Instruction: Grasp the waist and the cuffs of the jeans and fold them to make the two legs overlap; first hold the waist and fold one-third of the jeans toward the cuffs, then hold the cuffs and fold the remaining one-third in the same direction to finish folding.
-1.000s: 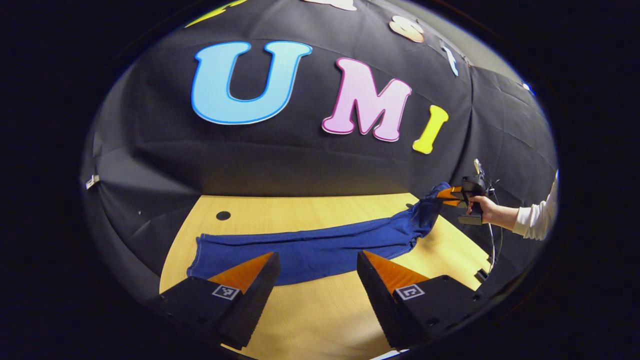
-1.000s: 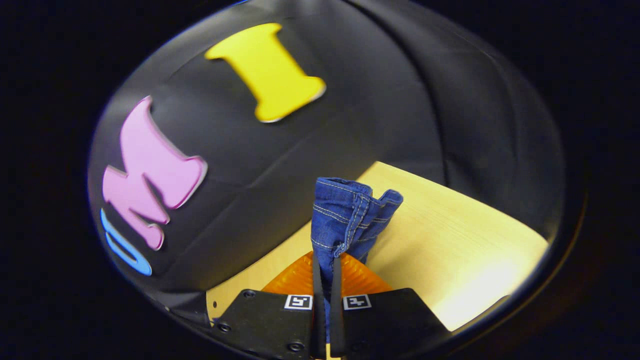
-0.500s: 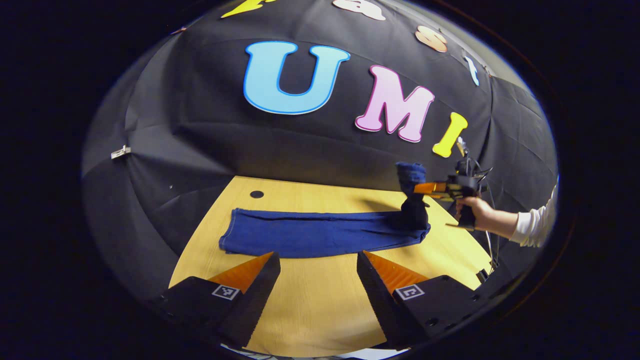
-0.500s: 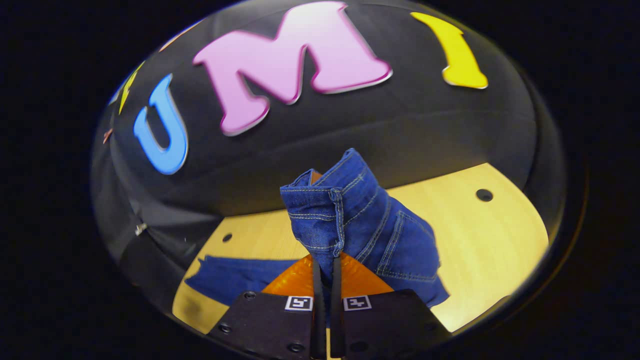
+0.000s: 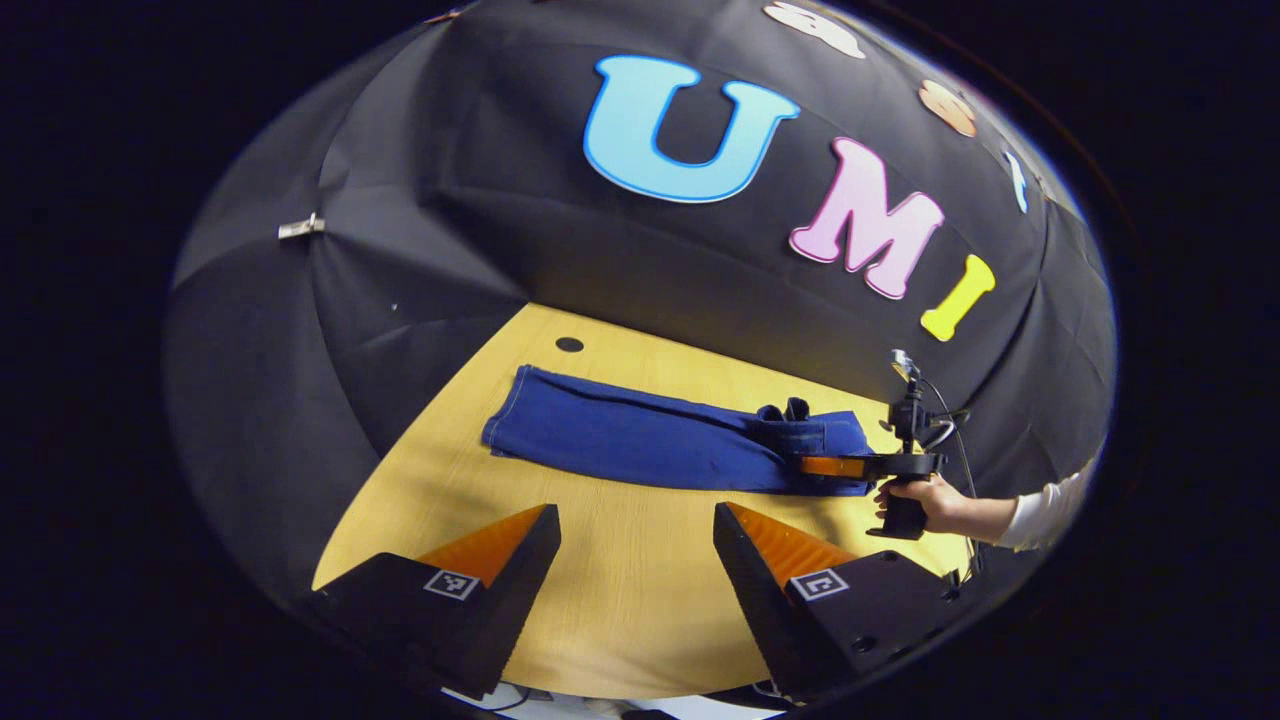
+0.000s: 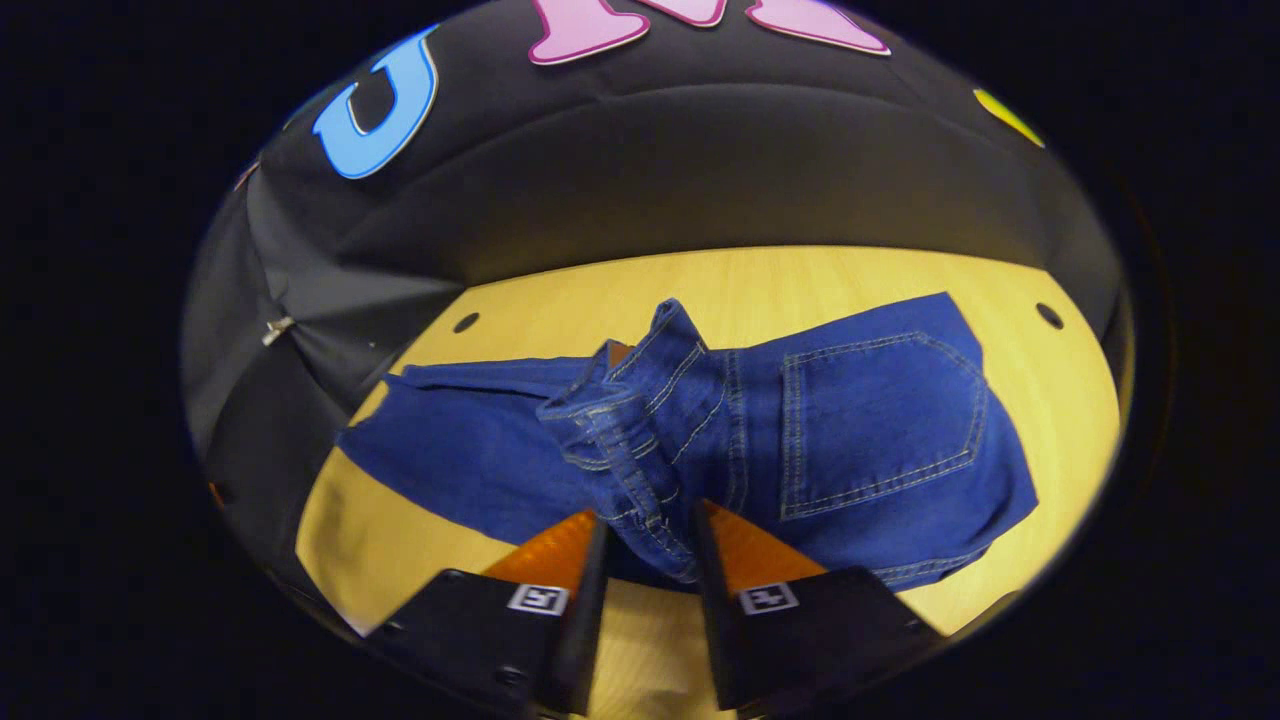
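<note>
Blue jeans lie lengthwise on the wooden table, legs overlapping, cuffs at the far left. The waist end is folded over onto the legs, back pocket facing up. In the right gripper view the bunched waistband rests between the fingers of my right gripper, which stand parted around it, low over the cloth. The left gripper view shows that right gripper at the folded end, held by a hand. My left gripper hangs open above the near table edge, holding nothing.
The table has small round holes near its far corners. Black cloth wall closes in behind and to the left, with a metal clip on it. Bare wood lies between the jeans and my left gripper.
The right gripper carried the lifted waist over and down onto the legs, then its fingers parted. The left gripper drew back and turned left, staying open.
</note>
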